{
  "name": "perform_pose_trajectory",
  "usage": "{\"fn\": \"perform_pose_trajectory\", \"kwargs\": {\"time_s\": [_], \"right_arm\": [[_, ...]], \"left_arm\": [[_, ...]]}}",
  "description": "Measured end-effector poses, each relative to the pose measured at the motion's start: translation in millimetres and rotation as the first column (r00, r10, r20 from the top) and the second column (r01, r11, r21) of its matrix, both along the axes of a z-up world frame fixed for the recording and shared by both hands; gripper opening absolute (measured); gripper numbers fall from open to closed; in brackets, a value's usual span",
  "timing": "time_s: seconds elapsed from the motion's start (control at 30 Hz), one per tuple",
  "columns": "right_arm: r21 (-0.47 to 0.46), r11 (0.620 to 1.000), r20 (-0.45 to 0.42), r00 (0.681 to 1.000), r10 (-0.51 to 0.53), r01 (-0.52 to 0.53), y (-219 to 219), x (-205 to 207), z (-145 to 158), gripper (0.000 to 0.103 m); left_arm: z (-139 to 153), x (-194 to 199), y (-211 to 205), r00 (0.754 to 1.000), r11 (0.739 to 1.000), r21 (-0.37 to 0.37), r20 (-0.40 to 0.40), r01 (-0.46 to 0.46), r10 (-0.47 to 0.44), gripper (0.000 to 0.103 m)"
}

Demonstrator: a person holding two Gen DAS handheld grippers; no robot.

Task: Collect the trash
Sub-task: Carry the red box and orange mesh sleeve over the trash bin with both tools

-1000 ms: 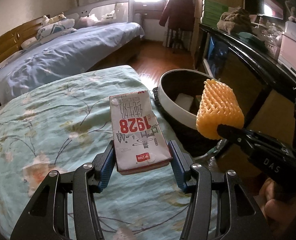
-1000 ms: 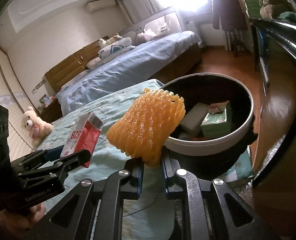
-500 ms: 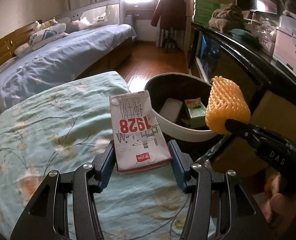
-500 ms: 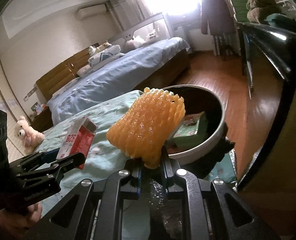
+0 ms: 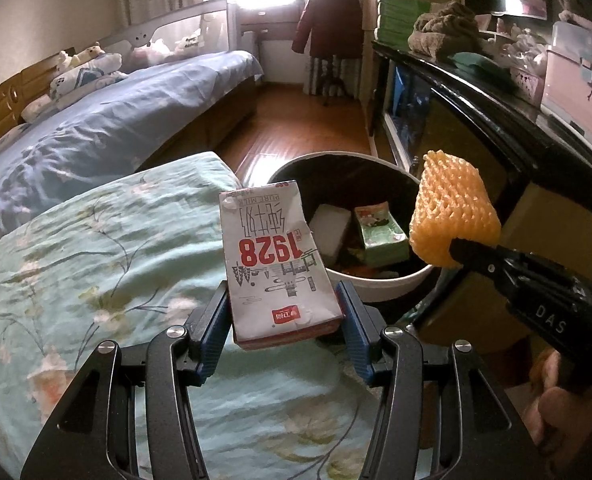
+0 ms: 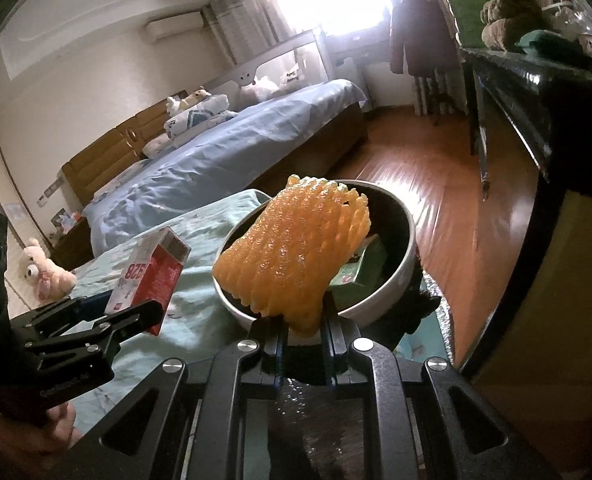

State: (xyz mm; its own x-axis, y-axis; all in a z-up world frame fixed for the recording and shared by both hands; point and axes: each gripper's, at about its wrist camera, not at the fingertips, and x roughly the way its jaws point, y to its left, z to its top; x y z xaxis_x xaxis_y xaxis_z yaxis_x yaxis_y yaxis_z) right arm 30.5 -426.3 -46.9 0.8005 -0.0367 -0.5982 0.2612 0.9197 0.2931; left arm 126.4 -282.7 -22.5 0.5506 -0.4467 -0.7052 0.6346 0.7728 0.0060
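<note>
Both loads ride high toward the round white-rimmed trash bin: left gripper clamps the white-and-red milk carton, right gripper pinches the orange foam fruit net, ready for dropping.

Left tongs half-spread and gripping, right tongs pinched nearly closed.

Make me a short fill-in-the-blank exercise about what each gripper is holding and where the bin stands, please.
1. The left gripper is shut on a milk ____.
2. The foam net in the right gripper is coloured ____.
3. The bin stands on the floor beside the ____.
4. The green packet lies inside the ____.

Missing words: carton; orange; bed; bin
</note>
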Motion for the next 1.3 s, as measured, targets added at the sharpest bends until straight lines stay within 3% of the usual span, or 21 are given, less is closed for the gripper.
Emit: {"fn": "perform_pose_trajectory", "kwargs": {"time_s": [1.3], "right_arm": [[-0.078, 0.997, -0.076, 0.997, -0.003, -0.002, -22, 48, -4, 0.015]], "left_arm": [[2, 35, -49, 1.0, 0.999, 0.018, 0.001, 0.027, -0.027, 0.051]]}}
